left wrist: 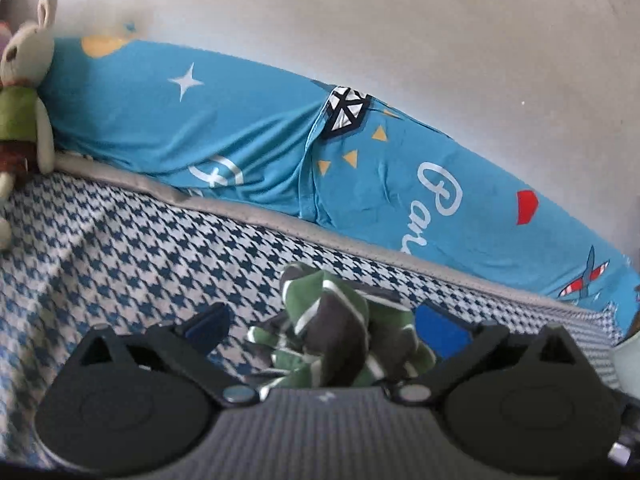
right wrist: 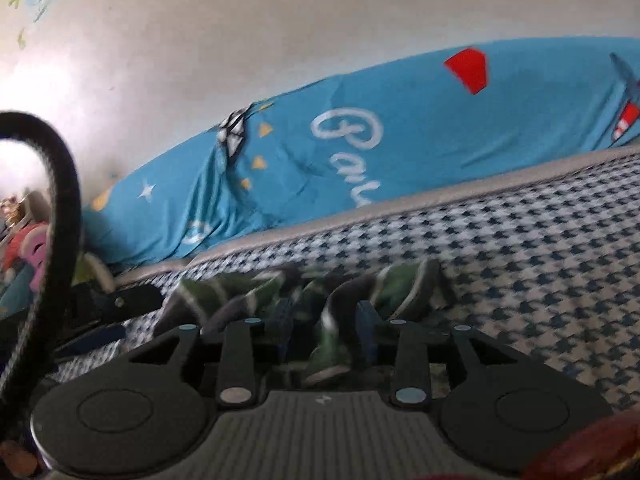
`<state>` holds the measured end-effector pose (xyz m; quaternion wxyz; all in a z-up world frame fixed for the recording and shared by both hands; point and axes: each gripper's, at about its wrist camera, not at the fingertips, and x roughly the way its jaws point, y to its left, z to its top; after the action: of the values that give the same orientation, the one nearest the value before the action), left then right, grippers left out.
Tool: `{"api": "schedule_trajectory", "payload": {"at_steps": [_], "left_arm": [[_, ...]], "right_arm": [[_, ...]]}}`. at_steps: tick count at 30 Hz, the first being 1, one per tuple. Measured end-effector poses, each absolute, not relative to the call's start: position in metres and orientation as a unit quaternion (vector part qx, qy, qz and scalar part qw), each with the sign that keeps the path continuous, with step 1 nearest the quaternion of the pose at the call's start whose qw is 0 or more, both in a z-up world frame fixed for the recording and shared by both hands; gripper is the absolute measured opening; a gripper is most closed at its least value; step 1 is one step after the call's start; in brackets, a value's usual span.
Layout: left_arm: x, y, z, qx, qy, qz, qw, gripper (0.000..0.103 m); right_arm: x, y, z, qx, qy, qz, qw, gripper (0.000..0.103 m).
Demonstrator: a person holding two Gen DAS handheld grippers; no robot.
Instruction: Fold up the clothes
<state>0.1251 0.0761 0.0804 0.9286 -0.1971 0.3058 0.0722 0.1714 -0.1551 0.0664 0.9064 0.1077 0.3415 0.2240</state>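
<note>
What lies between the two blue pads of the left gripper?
In the left wrist view, the crumpled green and grey striped garment lies bunched between the open left gripper's pads, on the houndstooth sheet.

Houndstooth bed (left wrist: 120,248) carries crumpled striped garment (left wrist: 336,328); plush rabbit (left wrist: 24,92).

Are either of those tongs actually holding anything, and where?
The right tongs pinch a bunched fold of the green, grey and white striped garment. The left tongs are open, straddling it.
</note>
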Motion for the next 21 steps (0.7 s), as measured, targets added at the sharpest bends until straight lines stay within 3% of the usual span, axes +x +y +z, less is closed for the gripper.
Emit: {"api": "schedule_trajectory", "payload": {"at_steps": [5, 13, 18, 20, 21], "left_arm": [[0.115, 0.070, 0.085, -0.176, 0.312, 0.069, 0.931, 0.103], [0.087, 0.086, 0.083, -0.196, 0.320, 0.079, 0.924, 0.103], [0.081, 0.095, 0.080, -0.209, 0.328, 0.083, 0.917, 0.103], [0.082, 0.096, 0.078, -0.206, 0.335, 0.082, 0.916, 0.103], [0.082, 0.096, 0.077, -0.204, 0.337, 0.084, 0.915, 0.103]], "right_arm": [[0.164, -0.141, 0.059, 0.086, 0.361, 0.280, 0.885, 0.037], [0.150, -0.115, 0.049, 0.036, 0.388, 0.359, 0.848, 0.060], [0.146, -0.103, 0.038, -0.006, 0.391, 0.353, 0.850, 0.060], [0.146, -0.101, 0.036, -0.008, 0.389, 0.349, 0.852, 0.053], [0.147, -0.101, 0.035, -0.006, 0.389, 0.350, 0.852, 0.041]]}}
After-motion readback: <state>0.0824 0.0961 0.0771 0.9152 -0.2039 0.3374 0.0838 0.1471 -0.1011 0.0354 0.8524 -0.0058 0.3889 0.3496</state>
